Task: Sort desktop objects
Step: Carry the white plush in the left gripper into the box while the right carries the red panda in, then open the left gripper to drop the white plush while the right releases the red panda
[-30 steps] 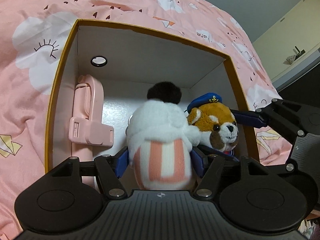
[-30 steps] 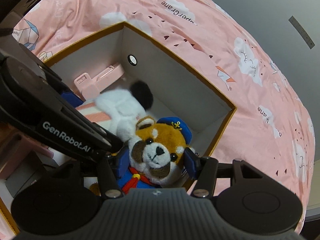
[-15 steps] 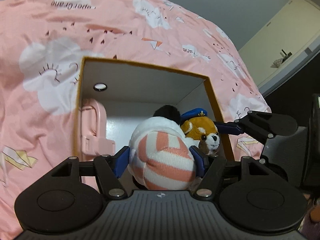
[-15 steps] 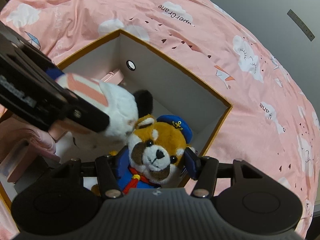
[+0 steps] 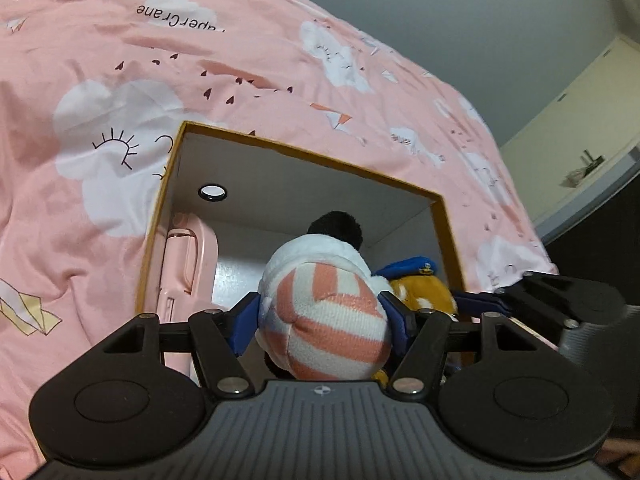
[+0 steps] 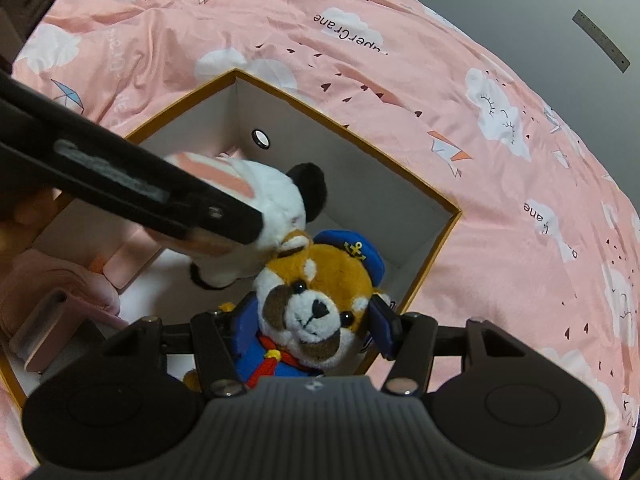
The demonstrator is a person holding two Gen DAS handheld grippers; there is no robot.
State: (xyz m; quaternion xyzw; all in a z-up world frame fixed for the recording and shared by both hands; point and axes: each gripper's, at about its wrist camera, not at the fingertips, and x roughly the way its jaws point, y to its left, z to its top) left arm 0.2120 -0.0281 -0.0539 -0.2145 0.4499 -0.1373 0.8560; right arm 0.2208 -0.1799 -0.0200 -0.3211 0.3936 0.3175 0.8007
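Left wrist view: left gripper (image 5: 320,316) clenched on striped plush (image 5: 324,320) above the box (image 5: 304,152). Right gripper (image 6: 314,320) grasps sailor-capped plush (image 6: 316,292) likewise. A pink item (image 5: 188,264) already lies inside. Both toys unplaced; sorting looks partway.

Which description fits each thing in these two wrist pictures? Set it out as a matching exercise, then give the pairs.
Things:
1. striped plush
2. sailor-cap plush
3. pink case
4. box

Descriptions:
A. orange-rimmed, on the pink bedspread
B. between the right claw's fingers
C. inside, against the box's wall
D. between the left claw's fingers

Pairs: 1-D, 2-B, 3-C, 4-A
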